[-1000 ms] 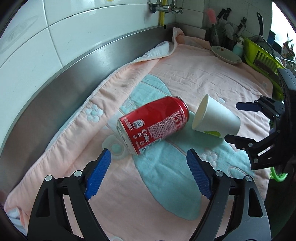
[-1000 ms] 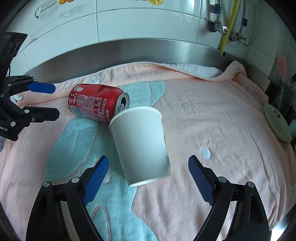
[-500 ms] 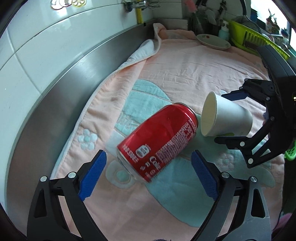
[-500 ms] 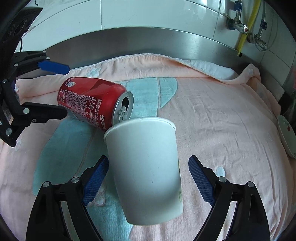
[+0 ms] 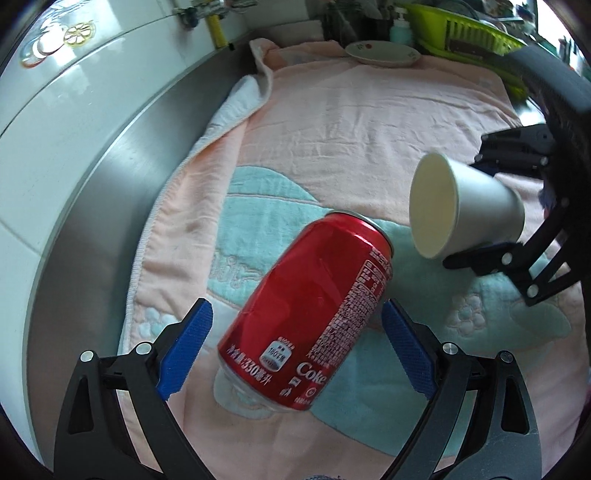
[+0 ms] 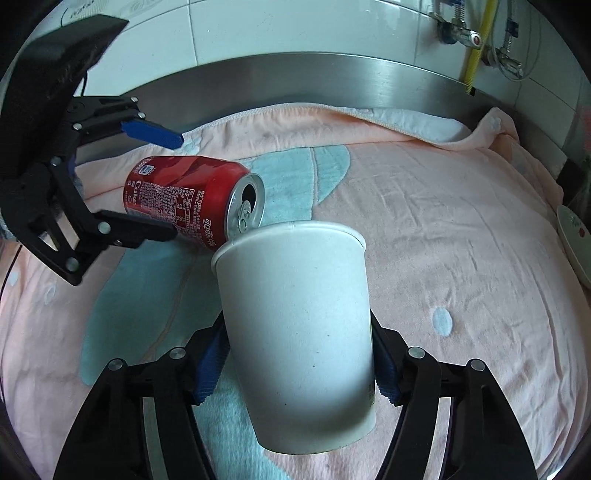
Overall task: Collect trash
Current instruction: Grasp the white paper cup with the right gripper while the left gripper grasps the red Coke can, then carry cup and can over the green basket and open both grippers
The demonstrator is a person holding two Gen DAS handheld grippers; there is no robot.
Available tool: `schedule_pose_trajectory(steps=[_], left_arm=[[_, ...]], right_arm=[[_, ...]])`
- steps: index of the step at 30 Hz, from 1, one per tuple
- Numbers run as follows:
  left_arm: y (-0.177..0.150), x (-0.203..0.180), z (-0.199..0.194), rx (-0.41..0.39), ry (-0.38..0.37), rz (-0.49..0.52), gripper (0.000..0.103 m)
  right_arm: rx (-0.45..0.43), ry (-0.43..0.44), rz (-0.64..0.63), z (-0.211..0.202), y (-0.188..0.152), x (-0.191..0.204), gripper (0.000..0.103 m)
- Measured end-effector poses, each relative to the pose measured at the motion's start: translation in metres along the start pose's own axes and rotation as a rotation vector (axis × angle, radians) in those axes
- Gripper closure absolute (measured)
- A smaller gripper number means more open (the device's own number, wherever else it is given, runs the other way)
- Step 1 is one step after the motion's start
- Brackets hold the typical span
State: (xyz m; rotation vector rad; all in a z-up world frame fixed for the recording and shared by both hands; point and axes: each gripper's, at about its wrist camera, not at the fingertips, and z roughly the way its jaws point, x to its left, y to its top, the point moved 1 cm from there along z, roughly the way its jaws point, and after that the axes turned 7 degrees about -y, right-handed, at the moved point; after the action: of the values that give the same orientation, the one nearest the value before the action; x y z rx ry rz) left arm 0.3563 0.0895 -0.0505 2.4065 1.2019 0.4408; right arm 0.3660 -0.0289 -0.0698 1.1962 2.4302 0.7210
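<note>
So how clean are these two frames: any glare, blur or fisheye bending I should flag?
Left wrist view: window glare on the white wall tiles, the steel backsplash bows strongly, the dish rack at the far edge is soft. Right wrist view: sharp overall, the paper cup looms large and its near end is slightly soft, dark corners.

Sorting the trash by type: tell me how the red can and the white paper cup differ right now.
The red can is printed metal; the white paper cup is plain.

The can is a straight cylinder; the cup tapers toward its base.

The can lies untouched between the open left hand-held gripper; the right hand-held gripper, jaws just closing, clamps the cup.

Both lie on their sides over the pink towel.
</note>
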Motion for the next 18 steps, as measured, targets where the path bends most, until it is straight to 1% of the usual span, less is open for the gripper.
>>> schedule_pose_trajectory(steps=[3,8,11,14,16,18], left_arm=[[0.003,-0.002,0.007,0.01,0.002,0.019,0.011],[0.004,0.002,0.02,0.028,0.006,0.016,0.011],[0.005,0.0,0.021,0.018,0.003,0.018,0.012],[0.006,-0.001,0.021,0.01,0.008,0.013,0.014],[0.007,-0.003,0.019,0.004,0.014,0.016,0.019],[0.006,-0.008,0.016,0.005,0.032,0.022,0.02]], right_arm=[[-0.003,0.003,0.012,-0.006,-0.005,-0.002,0.038],[-0.009,0.01,0.04,-0.015,-0.013,-0.006,0.038],[-0.013,0.009,0.046,-0.019,-0.019,-0.006,0.038],[-0.012,0.005,0.054,-0.02,-0.024,-0.008,0.038],[-0.015,0.006,0.069,-0.023,-0.028,-0.011,0.038],[-0.021,0.003,0.085,-0.026,-0.031,-0.013,0.038]])
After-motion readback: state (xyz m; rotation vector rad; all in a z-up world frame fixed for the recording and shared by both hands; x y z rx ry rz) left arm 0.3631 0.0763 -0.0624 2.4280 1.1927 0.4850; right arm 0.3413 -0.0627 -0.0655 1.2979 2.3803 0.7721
